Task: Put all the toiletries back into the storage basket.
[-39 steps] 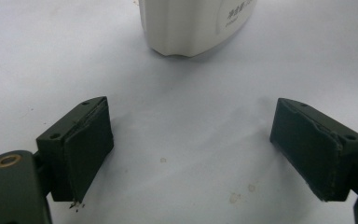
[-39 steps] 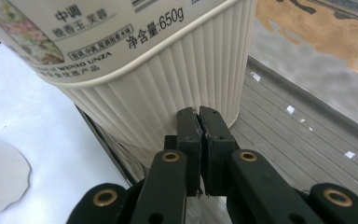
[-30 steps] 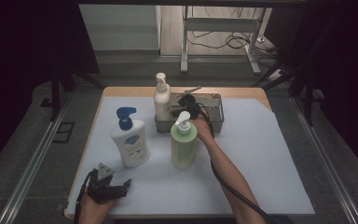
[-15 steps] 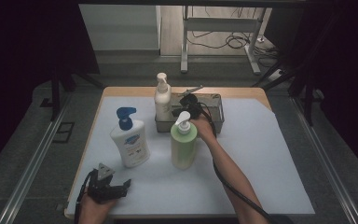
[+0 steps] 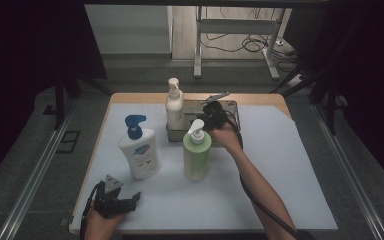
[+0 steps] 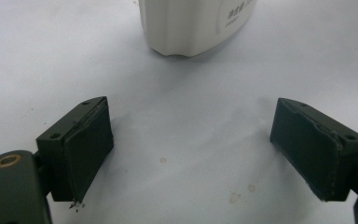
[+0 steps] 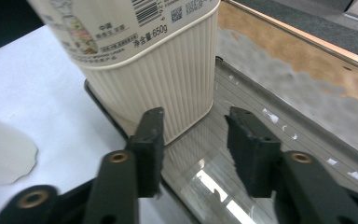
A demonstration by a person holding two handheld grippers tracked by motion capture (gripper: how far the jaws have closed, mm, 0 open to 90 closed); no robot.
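A white sheet (image 5: 280,165) covers most of a wooden table (image 5: 260,98), whose bare top shows as a strip along the far edge. The table stands on a grey floor, with metal rails running along both sides, and beyond it a white frame and loose cables lie on paler flooring; the rest of the room is dark. Near the far edge sits a shiny metal tray (image 5: 232,107), and a cream bottle (image 5: 174,105) with a pump stands upright in its left end. In the right gripper view that ribbed bottle (image 7: 168,70) rests on the tray's floor (image 7: 261,140) against the rim, and the tray mirrors it. The right gripper (image 5: 213,114) hangs over the tray just beside the bottle; its jaws have just been opening and stand partly apart with nothing between them, the pads clear of the bottle. A green bottle (image 5: 196,156) stands on the sheet in front of the tray, close to the right hand. To its left stands a white bottle (image 5: 140,152) with a blue pump. The left gripper (image 5: 114,199) lies low at the near left corner, its jaws wide and empty over the faintly stained sheet, with the white bottle's base (image 6: 196,28) ahead of them.
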